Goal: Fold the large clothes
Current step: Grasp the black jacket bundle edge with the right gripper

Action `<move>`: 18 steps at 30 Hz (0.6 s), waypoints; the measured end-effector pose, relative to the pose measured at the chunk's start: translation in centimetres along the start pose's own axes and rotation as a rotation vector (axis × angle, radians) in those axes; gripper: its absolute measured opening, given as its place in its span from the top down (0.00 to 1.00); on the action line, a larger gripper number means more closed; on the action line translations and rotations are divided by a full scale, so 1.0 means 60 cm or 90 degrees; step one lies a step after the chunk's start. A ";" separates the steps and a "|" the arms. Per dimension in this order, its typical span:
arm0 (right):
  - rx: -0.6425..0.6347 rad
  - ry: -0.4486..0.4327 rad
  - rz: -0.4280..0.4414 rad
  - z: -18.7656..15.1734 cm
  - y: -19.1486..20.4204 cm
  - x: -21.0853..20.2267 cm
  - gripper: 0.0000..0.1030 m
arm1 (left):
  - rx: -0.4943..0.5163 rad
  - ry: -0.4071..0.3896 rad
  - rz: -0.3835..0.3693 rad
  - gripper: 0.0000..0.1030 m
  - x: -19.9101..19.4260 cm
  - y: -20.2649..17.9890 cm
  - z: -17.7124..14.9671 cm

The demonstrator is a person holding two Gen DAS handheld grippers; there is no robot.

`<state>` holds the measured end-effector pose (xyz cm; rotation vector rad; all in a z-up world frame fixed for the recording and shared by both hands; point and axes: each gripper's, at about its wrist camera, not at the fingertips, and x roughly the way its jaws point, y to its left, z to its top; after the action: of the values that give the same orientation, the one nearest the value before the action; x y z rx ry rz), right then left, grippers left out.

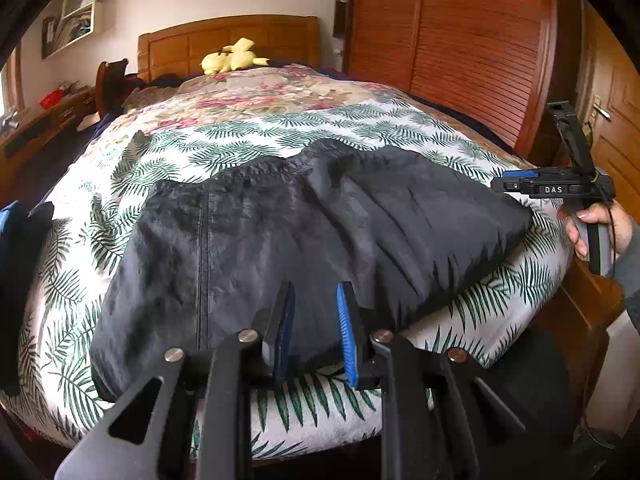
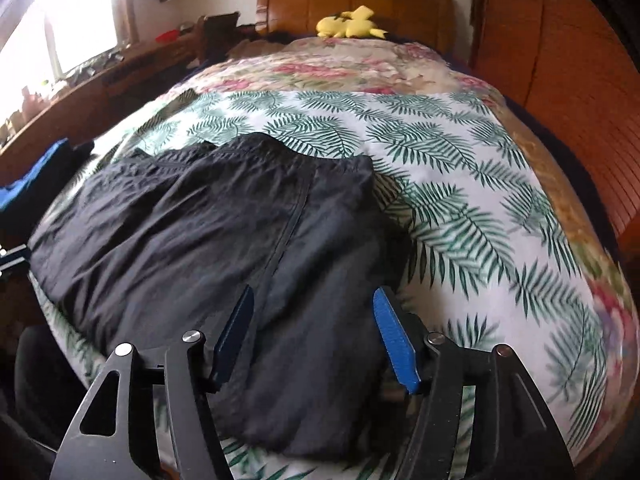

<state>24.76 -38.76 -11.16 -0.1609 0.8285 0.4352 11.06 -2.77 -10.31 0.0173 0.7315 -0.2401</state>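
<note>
The right gripper (image 2: 314, 334) hangs above the near edge of the bed (image 2: 460, 184) with its jaws apart and nothing between them. Under it a black garment (image 2: 208, 232) lies folded on the leaf-print cover. A yellow plush toy (image 2: 350, 24) rests at the headboard (image 2: 356, 0).

The near hem of the black jacket (image 1: 280, 220) is hidden behind the left tool (image 1: 316, 300), so whether its pads pinch cloth cannot be told. The right tool (image 1: 560, 188) shows only from the side at the left wrist view's right edge, its fingertips out of view, and the hand (image 1: 600, 224) on it is cut off. The blue cloth (image 2: 36, 176) is cropped and blurred.
</note>
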 end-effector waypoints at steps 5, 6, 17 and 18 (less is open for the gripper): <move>0.040 0.017 -0.022 -0.041 0.017 -0.017 0.33 | 0.021 0.001 -0.030 0.82 0.001 0.007 -0.003; 0.046 0.022 -0.030 -0.048 0.018 -0.018 0.32 | 0.024 0.000 -0.034 0.82 0.002 0.009 -0.003; 0.183 0.038 -0.128 -0.088 -0.027 -0.035 0.30 | 0.062 0.000 -0.091 0.81 0.022 0.017 0.009; 0.194 0.042 -0.132 -0.090 -0.033 -0.033 0.29 | 0.064 0.001 -0.093 0.81 0.024 0.016 0.009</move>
<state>20.78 -42.83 -13.36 0.0221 0.9220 0.1068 12.63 -2.21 -10.92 0.0594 0.7226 -0.4165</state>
